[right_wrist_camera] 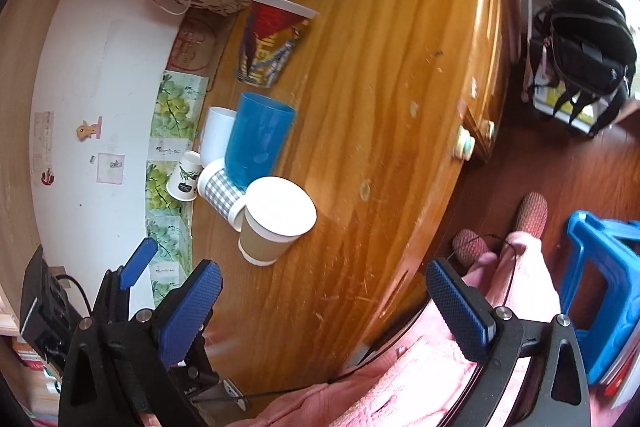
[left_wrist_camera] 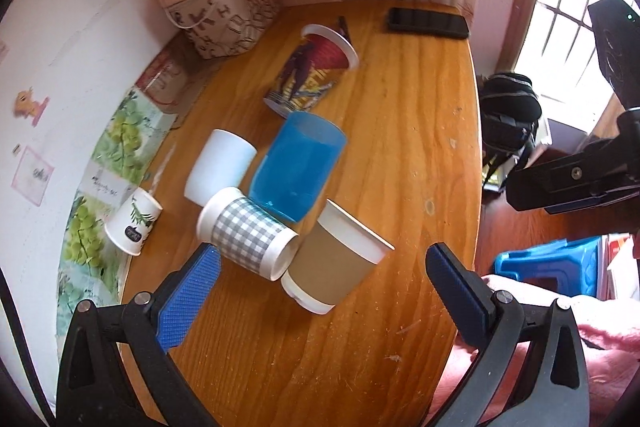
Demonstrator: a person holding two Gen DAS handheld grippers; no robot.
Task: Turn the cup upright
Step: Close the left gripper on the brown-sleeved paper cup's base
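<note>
Cups: we see the checked cup lying on its side on the desk, mouth toward the brown cup | Left gripper: fingers wide open, empty, nearest, cup just ahead-left | Right gripper: wide open, empty, farther back

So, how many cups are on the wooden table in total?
6. The red printed cup stands farthest, the blue cup mid-table, the white cup beside it, the checked cup and brown cup nearest, and the small leaf-print cup by the wall. Others may be hidden.
</note>
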